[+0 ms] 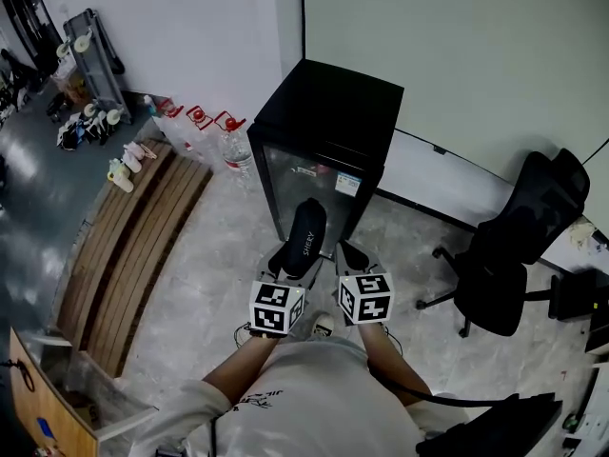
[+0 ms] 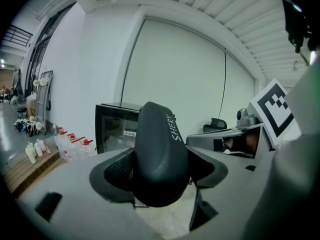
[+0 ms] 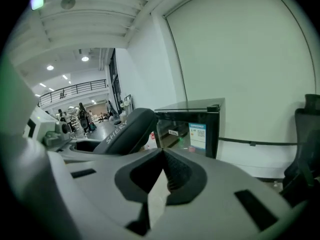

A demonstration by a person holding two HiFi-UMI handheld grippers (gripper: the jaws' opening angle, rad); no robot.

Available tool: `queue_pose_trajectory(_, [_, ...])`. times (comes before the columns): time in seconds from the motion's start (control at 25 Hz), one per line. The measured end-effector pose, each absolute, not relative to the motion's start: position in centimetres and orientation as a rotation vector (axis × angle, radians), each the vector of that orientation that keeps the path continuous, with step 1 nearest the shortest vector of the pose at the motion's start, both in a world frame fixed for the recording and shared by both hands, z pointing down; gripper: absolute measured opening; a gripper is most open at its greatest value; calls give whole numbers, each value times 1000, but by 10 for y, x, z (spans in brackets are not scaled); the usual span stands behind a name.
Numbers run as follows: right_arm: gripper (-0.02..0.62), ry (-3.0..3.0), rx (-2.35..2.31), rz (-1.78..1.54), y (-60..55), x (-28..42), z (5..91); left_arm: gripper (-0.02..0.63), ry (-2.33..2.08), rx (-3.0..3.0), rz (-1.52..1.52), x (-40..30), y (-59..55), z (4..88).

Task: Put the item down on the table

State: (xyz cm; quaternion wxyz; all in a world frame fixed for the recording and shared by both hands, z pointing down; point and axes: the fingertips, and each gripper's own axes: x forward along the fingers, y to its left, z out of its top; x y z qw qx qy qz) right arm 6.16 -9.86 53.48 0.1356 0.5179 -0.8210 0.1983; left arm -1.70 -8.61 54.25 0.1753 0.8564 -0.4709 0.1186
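Note:
A black oblong case (image 1: 306,236) with white lettering is held upright and tilted slightly forward in my left gripper (image 1: 297,255). In the left gripper view the case (image 2: 157,154) fills the space between the two dark pads, which press on its sides, so my left gripper (image 2: 160,170) is shut on it. My right gripper (image 1: 350,255) is just to the right of it, at the same height. Its pads meet at the tips in the right gripper view, so my right gripper (image 3: 162,156) is shut with nothing in it. The case (image 3: 127,131) shows to its left.
A black glass-door mini fridge (image 1: 328,131) stands straight ahead against the white wall. A black office chair (image 1: 519,246) is to the right. Wooden slats (image 1: 133,255) lie on the floor at the left, with red-capped bottles (image 1: 205,122) beyond them.

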Motion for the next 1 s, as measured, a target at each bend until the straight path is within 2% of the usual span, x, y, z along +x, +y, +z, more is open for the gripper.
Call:
queue_pose_trajectory(0.52, [5, -2379, 1532, 585, -132, 61, 524, 330, -1319, 2425, 345, -22, -121, 534])
queue_pose_trajectory(1.0, [5, -2412, 1510, 373, -216, 52, 442, 330, -1281, 2484, 289, -22, -221, 467])
